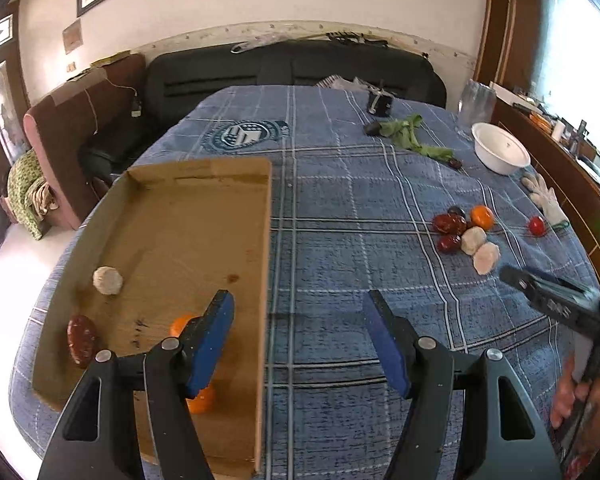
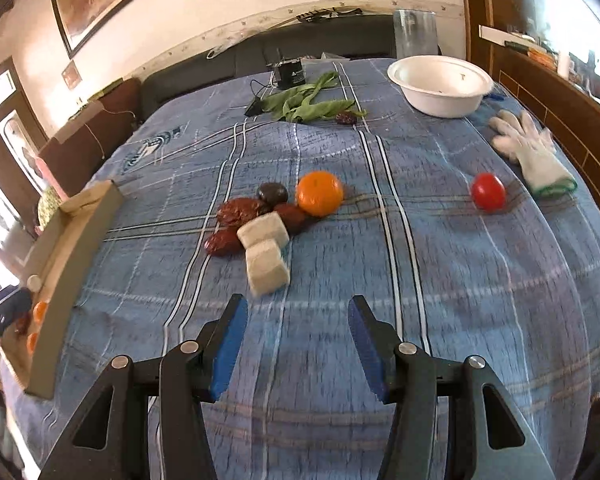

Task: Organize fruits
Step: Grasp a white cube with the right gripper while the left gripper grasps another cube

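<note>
Here, a blue checked cloth [image 2: 460,280] covers the surface. At its left lies a shallow cardboard tray [image 1: 204,216] holding a pale lump [image 1: 107,280], a dark red date [image 1: 82,340] and two oranges [image 1: 200,400], the latter partly hidden behind the left gripper's finger. The loose fruit sits mid-cloth in one cluster: an orange [image 2: 320,193], a dark plum [image 2: 273,193], several dates [image 2: 238,210] and two pale blocks [image 2: 266,266] (touching one another). A red tomato [image 2: 488,191] lies well apart to the right. Beyond it rest a white glove [image 2: 532,150] and a white bowl [image 2: 440,84]; green leaves [image 2: 308,106] and a small black device [image 2: 290,72] lie at the far edge.

Left gripper [image 1: 300,340]: tilted downward, straddling the tray's right wall, one finger over the tray and the other over bare cloth. Its jaws stand apart with nothing grasped.

Right gripper [image 2: 298,346]: tilted downward over bare cloth, just short of the nearer pale block. Its jaws stand apart, empty. From the left camera it appears at the right edge, with part of the person's hand [image 1: 568,392] on its handle. Nothing stands between this gripper and the cluster.
</note>
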`<state>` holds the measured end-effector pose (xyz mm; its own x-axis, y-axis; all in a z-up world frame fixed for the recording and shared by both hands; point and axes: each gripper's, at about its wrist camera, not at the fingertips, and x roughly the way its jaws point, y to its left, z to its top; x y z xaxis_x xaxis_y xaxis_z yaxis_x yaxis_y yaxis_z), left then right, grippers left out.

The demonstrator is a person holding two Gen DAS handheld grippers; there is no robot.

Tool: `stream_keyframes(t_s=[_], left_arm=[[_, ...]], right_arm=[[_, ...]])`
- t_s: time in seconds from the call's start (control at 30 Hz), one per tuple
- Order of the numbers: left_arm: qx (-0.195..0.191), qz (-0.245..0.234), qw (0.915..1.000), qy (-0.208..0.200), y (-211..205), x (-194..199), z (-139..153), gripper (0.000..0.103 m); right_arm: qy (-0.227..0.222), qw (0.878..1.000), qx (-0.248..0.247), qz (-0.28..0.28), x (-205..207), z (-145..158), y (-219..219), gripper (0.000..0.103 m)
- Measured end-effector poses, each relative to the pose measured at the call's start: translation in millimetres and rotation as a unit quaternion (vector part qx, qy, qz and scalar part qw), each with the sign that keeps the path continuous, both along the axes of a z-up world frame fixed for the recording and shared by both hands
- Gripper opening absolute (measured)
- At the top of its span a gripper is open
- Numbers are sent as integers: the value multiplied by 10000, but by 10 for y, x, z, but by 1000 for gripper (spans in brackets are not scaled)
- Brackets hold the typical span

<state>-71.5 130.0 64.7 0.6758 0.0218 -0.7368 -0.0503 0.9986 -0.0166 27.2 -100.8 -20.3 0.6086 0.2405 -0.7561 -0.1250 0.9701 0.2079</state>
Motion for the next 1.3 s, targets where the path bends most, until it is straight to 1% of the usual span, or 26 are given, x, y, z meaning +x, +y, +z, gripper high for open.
stream_keyframes(t_s=[0.17, 0.3, 0.37, 0.4, 0.43, 0.53, 0.7, 0.8, 0.87, 0.93, 1.0, 1.03, 1.07, 1.13, 1.17, 1.23, 1.3], left_arm=[[32, -47, 9999, 99, -58, 41, -53, 66], [-48, -155, 9997, 172, -130, 114, -95, 66], [-103, -240, 9994, 229, -199, 174, -129, 66], [-151, -307, 9990, 276, -249, 218, -154, 66], [-192, -360, 9987, 319, -289, 256, -175, 66], [-309, -549, 9971, 429, -439, 365, -231, 66], [-247, -787, 9953, 501, -692, 588, -307, 66], [-379, -863, 9937, 603, -798, 769, -354, 66], [-489, -940, 9922, 660, -891, 874, -386, 66], [-548, -1113, 9903, 622, -1022, 942, -398, 66], [-605, -1464, 9862, 471, -1199, 987, -397, 65], [-610, -1639, 9837, 428, -1292, 1022, -407, 62], [-595, -1724, 9823, 424, -1342, 1041, -415, 55], [-552, -1922, 9789, 427, -1468, 1113, -445, 50], [-510, -1996, 9776, 435, -1526, 1160, -470, 50], [-302, -1995, 9789, 339, -1575, 1194, -477, 50], [-219, -2033, 9783, 322, -1601, 1236, -480, 50]], right_arm=[[-32, 9997, -190, 120, 217, -79, 187, 56], [-50, 9994, -193, 300, 283, -115, 303, 49], [-85, 9993, -202, 314, 295, -120, 313, 39], [-84, 9993, -185, 326, 296, -125, 297, 29], [-85, 9993, -171, 312, 304, -125, 291, 26], [-125, 9997, -92, 205, 282, -110, 198, 26], [-188, 9996, -110, -187, 242, -86, -86, 26], [-42, 9990, 102, -440, 267, -124, -282, 26], [-1, 9983, 288, -513, 285, -125, -368, 26], [9, 9979, 294, -572, 307, -117, -393, 26], [27, 9977, 350, -579, 302, -121, -412, 26], [33, 9976, 380, -582, 303, -123, -424, 26], [38, 9974, 401, -590, 304, -121, -434, 26], [35, 9972, 403, -626, 298, -115, -453, 26], [31, 9972, 388, -641, 299, -113, -460, 26], [28, 9970, 380, -669, 305, -108, -478, 26], [34, 9968, 429, -667, 307, -106, -488, 26]])
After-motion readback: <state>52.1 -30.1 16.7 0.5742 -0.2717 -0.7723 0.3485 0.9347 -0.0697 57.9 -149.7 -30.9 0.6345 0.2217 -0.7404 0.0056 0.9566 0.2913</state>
